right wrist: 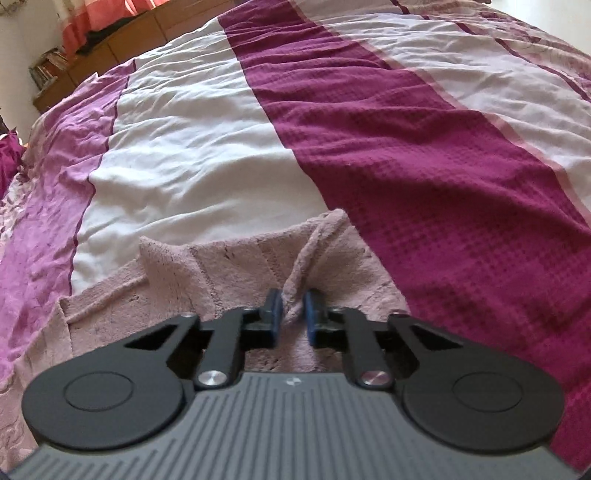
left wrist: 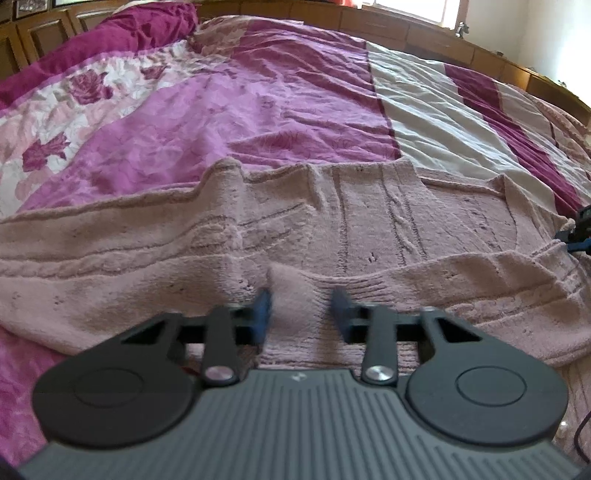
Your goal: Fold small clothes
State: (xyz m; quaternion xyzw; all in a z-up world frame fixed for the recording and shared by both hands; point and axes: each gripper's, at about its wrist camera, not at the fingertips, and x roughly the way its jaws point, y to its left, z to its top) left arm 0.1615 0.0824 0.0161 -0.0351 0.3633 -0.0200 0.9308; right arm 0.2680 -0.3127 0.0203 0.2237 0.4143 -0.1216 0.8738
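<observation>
Pink knit fills the foreground of both wrist views: a cable-patterned sweater [left wrist: 332, 229] lies spread across a bedspread [left wrist: 288, 99] striped in lilac, white and deep magenta, with a rose-print section at far left. In the left wrist view, the left gripper [left wrist: 303, 314] sits low over the sweater's near edge, its blue-padded fingers [left wrist: 263, 308] spread apart with a raised hump of knit standing between them; whether the pads touch the fabric cannot be told. At that view's right edge, part of the other tool shows at the sweater's far side. In the right wrist view, the right gripper [right wrist: 292, 314] has its blue pads [right wrist: 274, 308] drawn close on a twisted ridge of the sweater [right wrist: 229, 266], pinching it where the garment's edge meets the magenta stripe of the bedspread [right wrist: 424, 140]. A wooden headboard [left wrist: 436, 35] runs behind the bed under a bright window [left wrist: 413, 9].
</observation>
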